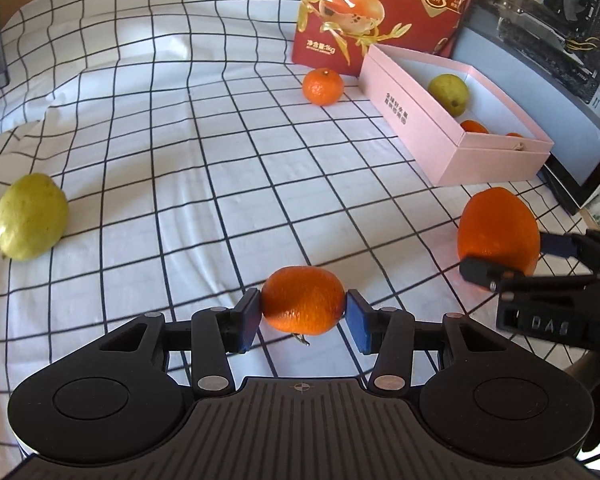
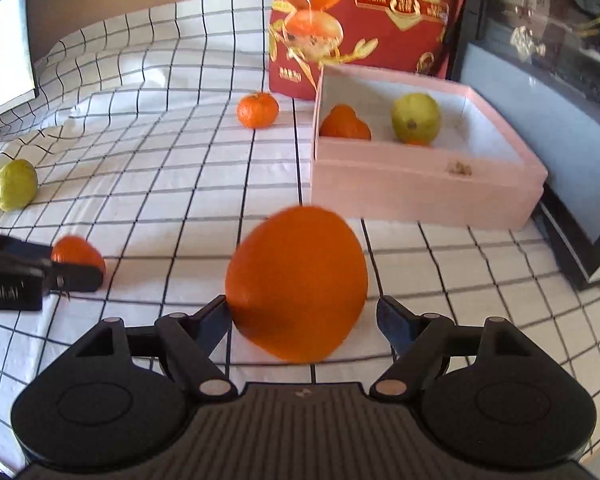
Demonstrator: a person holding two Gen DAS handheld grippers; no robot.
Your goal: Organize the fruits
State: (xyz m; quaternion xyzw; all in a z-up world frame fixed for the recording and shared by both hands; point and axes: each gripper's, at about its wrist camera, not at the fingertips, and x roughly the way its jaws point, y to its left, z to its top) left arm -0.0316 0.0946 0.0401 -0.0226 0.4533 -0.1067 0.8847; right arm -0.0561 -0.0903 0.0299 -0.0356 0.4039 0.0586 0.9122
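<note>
Your left tongs [image 1: 303, 311] pinch a small orange [image 1: 303, 300] between their blue pads, the fruit held above the checked cloth [image 1: 172, 152] on the counter. Your right tongs [image 2: 302, 316] sit around a big orange [image 2: 296, 280]: the left pad touches its skin, the right pad stands just clear, so the tongs are spread and not pressing. From the left wrist view that big orange [image 1: 498, 228] shows to the right with the right tongs' fingers on either side of it.

Beyond the right tongs lies an open pink box [image 2: 420, 188]. Inside it are a green fruit [image 2: 416, 117], an orange [image 2: 345, 122] at the left wall, and a sliver of another orange thing, mostly hidden. Behind the box stands a red bag [image 2: 360, 20] printed with oranges. A loose mandarin [image 2: 257, 110] rests on the cloth just left of the box, near the bag. Far left on the cloth lies another green fruit [image 1: 31, 216], well apart from everything else.
</note>
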